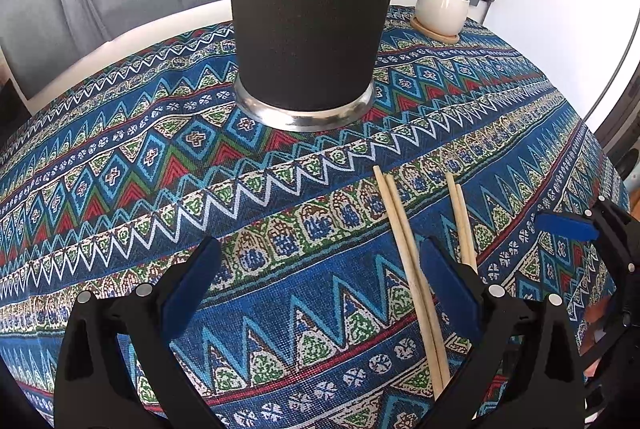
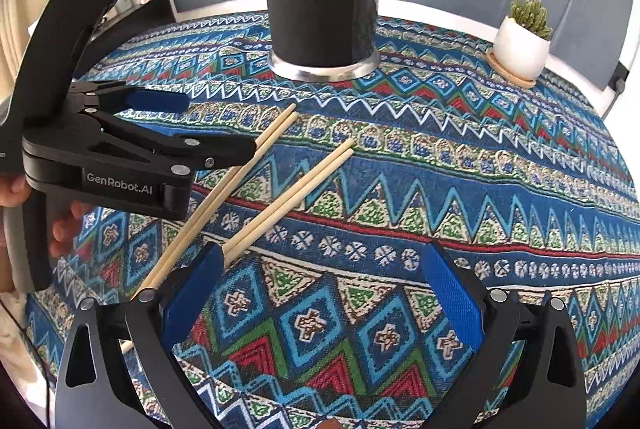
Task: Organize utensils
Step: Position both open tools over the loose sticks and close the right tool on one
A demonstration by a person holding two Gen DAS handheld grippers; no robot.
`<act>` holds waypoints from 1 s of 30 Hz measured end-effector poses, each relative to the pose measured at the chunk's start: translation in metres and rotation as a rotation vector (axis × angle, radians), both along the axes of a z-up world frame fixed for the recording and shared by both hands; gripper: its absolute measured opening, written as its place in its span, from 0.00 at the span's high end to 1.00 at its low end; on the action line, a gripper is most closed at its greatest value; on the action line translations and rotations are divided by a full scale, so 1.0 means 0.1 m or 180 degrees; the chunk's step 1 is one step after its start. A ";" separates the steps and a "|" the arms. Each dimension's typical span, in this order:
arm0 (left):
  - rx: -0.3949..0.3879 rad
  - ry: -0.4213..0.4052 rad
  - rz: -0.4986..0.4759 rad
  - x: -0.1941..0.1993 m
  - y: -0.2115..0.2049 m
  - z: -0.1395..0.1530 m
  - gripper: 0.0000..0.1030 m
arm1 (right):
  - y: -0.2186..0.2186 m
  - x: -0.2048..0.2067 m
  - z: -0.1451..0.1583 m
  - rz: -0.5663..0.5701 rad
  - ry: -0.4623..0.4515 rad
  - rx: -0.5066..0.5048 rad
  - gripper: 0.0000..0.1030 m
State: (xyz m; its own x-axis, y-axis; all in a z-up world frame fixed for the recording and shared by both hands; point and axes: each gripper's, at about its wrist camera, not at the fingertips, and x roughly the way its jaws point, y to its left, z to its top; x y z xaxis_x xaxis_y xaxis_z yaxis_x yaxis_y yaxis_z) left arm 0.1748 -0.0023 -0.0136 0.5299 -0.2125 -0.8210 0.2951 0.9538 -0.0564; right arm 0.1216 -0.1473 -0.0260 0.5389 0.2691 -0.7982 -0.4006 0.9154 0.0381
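The left gripper [image 1: 320, 285] has its blue pads spread wide and holds nothing, and so does the right gripper [image 2: 320, 293]; both hang low over the patterned tablecloth [image 1: 120, 189] near its front edge. Two pairs of wooden chopsticks lie flat on the cloth between them: the left pair [image 1: 408, 269] passes just inside the left gripper's right-hand finger, and the right pair [image 2: 288, 201] runs out from beside the right gripper's left-hand finger. Each pair lies with its long axis pointing away from the front edge toward the black tumbler [image 1: 308, 9], which stands upright on its steel base farther back, near the middle of the cloth. In my judgement each gripper is nearest the pair on its own inner side, and would have to shift inward and close across the sticks. The cloth round them is bare; a potted cactus [image 2: 522, 41] sits well apart at the far right edge
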 end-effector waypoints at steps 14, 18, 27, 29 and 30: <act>0.0235 -0.0048 -0.0127 -0.07 -0.03 -0.05 0.04 | 0.09 -0.08 0.04 -0.0006 -0.0194 -0.0194 0.08; 0.0231 -0.0059 -0.0206 -0.07 -0.02 -0.06 0.04 | 0.05 -0.13 0.05 -0.0126 -0.0103 -0.0249 0.08; 0.0230 -0.0054 -0.0266 -0.06 0.06 -0.05 0.04 | 0.07 -0.06 0.03 -0.0141 0.0006 -0.0059 0.08; 0.0239 -0.0041 -0.0251 -0.05 0.09 -0.05 0.04 | 0.08 -0.06 0.00 -0.0161 -0.0014 -0.0082 0.08; 0.0240 -0.0032 -0.0243 -0.05 0.11 -0.05 0.04 | 0.09 -0.06 0.00 -0.0166 -0.0022 -0.0080 0.08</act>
